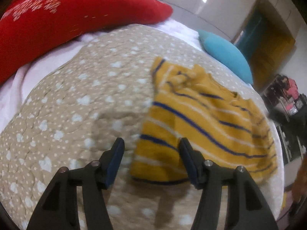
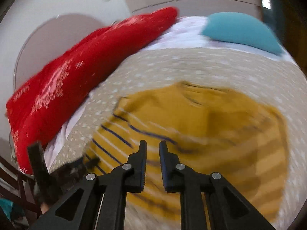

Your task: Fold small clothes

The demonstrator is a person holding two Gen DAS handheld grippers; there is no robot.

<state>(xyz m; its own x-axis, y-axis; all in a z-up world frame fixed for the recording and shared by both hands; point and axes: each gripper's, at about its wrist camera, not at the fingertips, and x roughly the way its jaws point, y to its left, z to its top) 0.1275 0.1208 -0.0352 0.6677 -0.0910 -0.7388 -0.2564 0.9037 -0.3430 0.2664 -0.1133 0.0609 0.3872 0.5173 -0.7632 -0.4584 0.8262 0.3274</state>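
Left wrist view looks down past the left gripper (image 1: pixel 151 143) at a yellow striped garment (image 1: pixel 207 118) lying on the bed's tan spotted quilt (image 1: pixel 76 99). The garment sits just ahead of the fingers and off to their right, its near hem partly between the two tips and under the right-hand one. These fingers stand apart and nothing is pinched between them, so this hand is released.

As for progress, the garment looks partly gathered rather than neatly folded. The far end is bunched and rumpled, one long edge runs fairly straight on the side nearest the fingers, and the stripes wander instead of lining up. I would judge that at most a first fold has been made; squaring it up and folding it smaller seem to be left.

Right wrist view is heavily smeared, yet it gives what the other lacks: the right gripper (image 2: pixel 153 143), its fingers drawn close with only a narrow gap, and no cloth seen between them. The garment lies beyond and below those tips, spreading to their right, clear of them. This view also shows a plain yellow expanse with no stripes, perhaps a turned-over layer, though the blur leaves that unsure.

Both views share a red pillow (image 1: pixel 73 13) far ahead to the left of the fingers and a blue cushion (image 1: pixel 226 55) far ahead to the right. Only the sharper left view shows the hem detail.
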